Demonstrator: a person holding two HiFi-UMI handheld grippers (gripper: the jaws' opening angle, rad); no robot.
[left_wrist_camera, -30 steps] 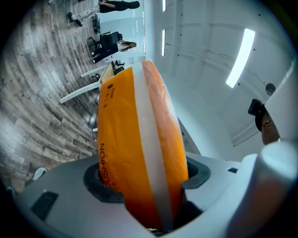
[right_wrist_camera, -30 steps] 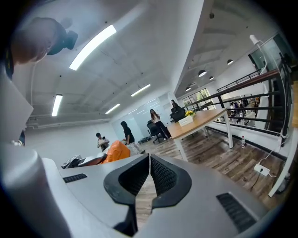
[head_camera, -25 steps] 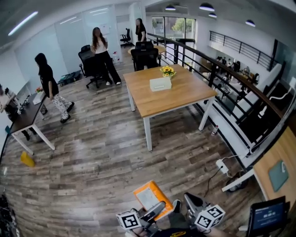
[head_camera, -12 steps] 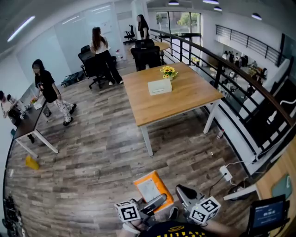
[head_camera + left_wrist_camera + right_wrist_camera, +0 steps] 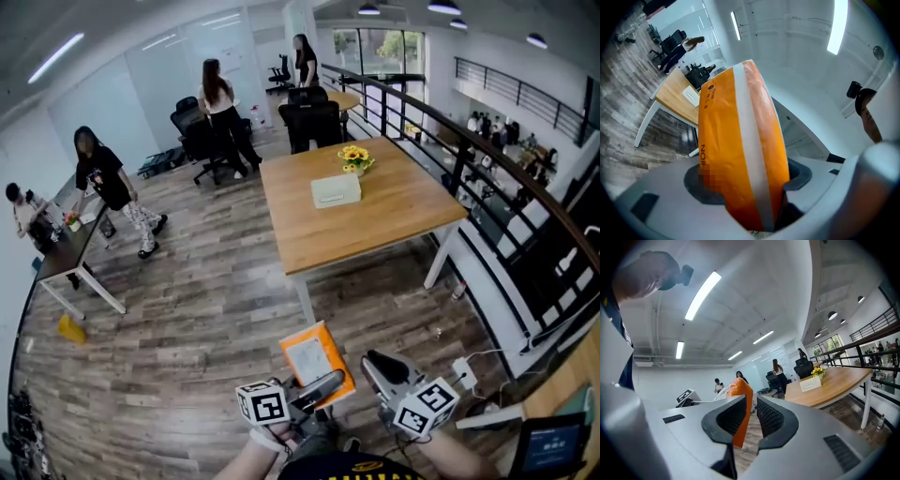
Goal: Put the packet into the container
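An orange packet with a white label (image 5: 317, 361) is gripped in my left gripper (image 5: 323, 386), low in the head view. In the left gripper view the packet (image 5: 740, 150) stands on edge between the jaws and fills the middle. My right gripper (image 5: 380, 367) is beside it on the right, apart from it. Its jaws have just been opening and now show a narrow gap (image 5: 752, 416) with nothing between them; the packet (image 5: 740, 392) shows behind them. The container, a white box (image 5: 336, 190), sits on the wooden table (image 5: 375, 225) ahead.
Yellow flowers (image 5: 354, 157) stand behind the box. Black office chairs (image 5: 314, 122) are at the table's far end, and a railing (image 5: 487, 178) runs along the right. Three people (image 5: 112, 187) are at the left and back, near a small desk (image 5: 66, 253). A power strip (image 5: 464, 370) lies on the floor.
Both grippers and the packet have risen in the head view. The table and the white box have shifted right as the view turned.
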